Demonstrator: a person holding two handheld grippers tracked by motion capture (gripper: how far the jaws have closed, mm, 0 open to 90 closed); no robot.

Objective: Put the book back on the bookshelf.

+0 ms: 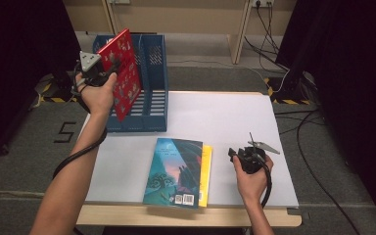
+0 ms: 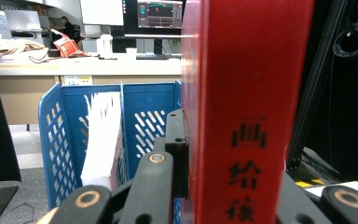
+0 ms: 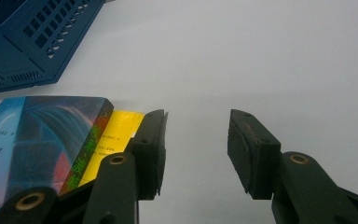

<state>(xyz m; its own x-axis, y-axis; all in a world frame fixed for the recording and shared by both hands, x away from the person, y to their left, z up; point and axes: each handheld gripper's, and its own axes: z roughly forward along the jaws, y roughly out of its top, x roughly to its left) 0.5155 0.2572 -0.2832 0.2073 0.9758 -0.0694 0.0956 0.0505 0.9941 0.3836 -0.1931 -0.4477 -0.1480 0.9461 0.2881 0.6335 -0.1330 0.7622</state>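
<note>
While the right gripper (image 1: 233,152) waits low over the white table (image 1: 225,117) with its jaws parted and nothing between them, it sits just beside the two books lying flat at the near edge, probably so it can take one when the other hand is done. A teal book (image 1: 174,171) lies on top of a yellow book (image 1: 205,174), which sticks out along the right side; in the right gripper view that yellow strip (image 3: 112,140) runs up to the gripper's left jaw, though whether they touch I cannot tell.

Farther back and to the left, the left gripper (image 1: 108,73) is raised above the table's far left corner, clamped on the edge of a red book (image 1: 125,73). That book is held upright and slightly tilted, its lower corner already down among the dividers of the blue file rack (image 1: 152,98), which suggests it is being slotted in standing on end. From the left gripper view the red book (image 2: 247,107) rises between the jaws with its spine lettering facing the camera, and the rack (image 2: 70,140) behind it already holds some white papers (image 2: 102,135) in one compartment.

Beyond the rack lies grey floor with trailing cables.
</note>
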